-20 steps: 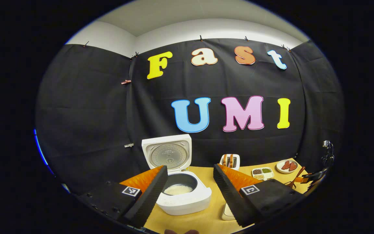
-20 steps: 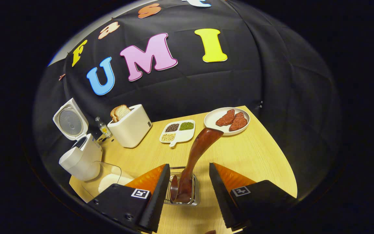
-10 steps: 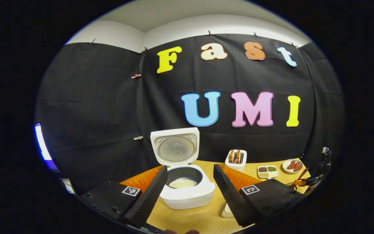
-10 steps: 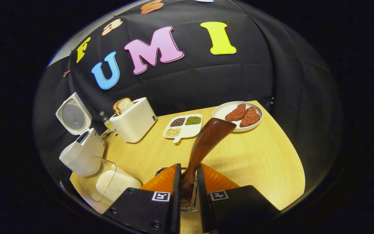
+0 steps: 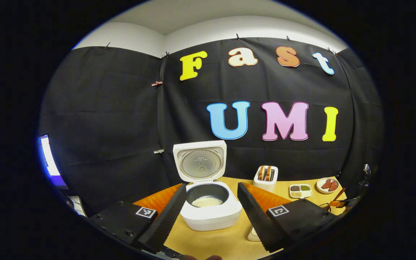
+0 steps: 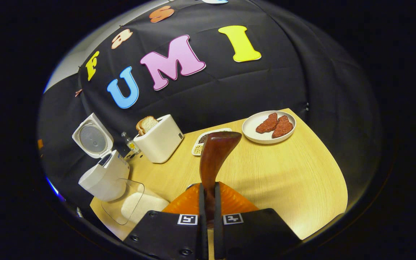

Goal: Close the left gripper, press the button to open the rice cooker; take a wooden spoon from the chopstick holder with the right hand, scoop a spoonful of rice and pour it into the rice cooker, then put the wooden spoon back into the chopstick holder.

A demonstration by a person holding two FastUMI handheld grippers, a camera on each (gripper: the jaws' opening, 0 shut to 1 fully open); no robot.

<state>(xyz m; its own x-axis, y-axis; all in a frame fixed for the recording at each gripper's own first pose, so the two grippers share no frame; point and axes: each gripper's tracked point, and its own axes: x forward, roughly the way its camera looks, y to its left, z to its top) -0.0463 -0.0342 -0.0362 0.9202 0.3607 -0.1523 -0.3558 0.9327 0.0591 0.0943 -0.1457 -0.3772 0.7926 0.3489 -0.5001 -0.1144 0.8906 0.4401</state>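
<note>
In the left gripper view, our left gripper (image 5: 211, 213) gapes wide before the open rice cooker (image 5: 211, 206) (rice already inside). In the right gripper view, our right gripper (image 6: 208, 216) has just clamped the wooden spoon (image 6: 213, 155), so scooping comes next.

This is a staged kitchen corner inside a recording booth, not a real home. Black cloth (image 5: 103, 108) is clipped up as walls below a plain white ceiling (image 5: 208, 18), and a light wooden table (image 6: 284, 169) carries kitchen props: an open rice cooker (image 5: 209, 206), a toaster (image 6: 160, 142) with bread, a plate (image 6: 262, 137) of meat and a divided dish (image 5: 299, 190) of beans.
</note>
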